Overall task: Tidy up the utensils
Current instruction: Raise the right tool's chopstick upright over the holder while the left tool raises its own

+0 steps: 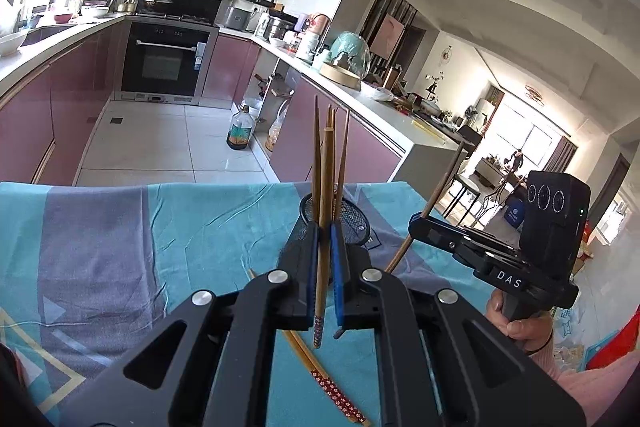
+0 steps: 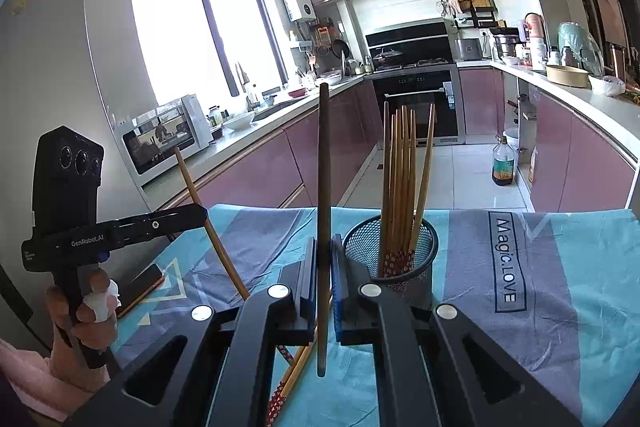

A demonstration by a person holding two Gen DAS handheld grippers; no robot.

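Left wrist view: left gripper (image 1: 325,247) fingers clamped on a chopstick (image 1: 325,187), right gripper (image 2: 325,259) on a dark chopstick (image 2: 323,187). Both near the holder (image 2: 390,251). Tilt tips down, centre over rim, release one at a time. Loose pair (image 1: 320,375) remains on the tabletop (image 1: 160,227).

Left wrist view rides its own gripper, close above the cloth-covered table (image 1: 120,227), facing the oven (image 1: 164,63) and living room. Right wrist view faces the window (image 2: 200,39) (same oven (image 2: 416,99) too). Both share the mesh holder (image 1: 352,223) (image 2: 390,251).
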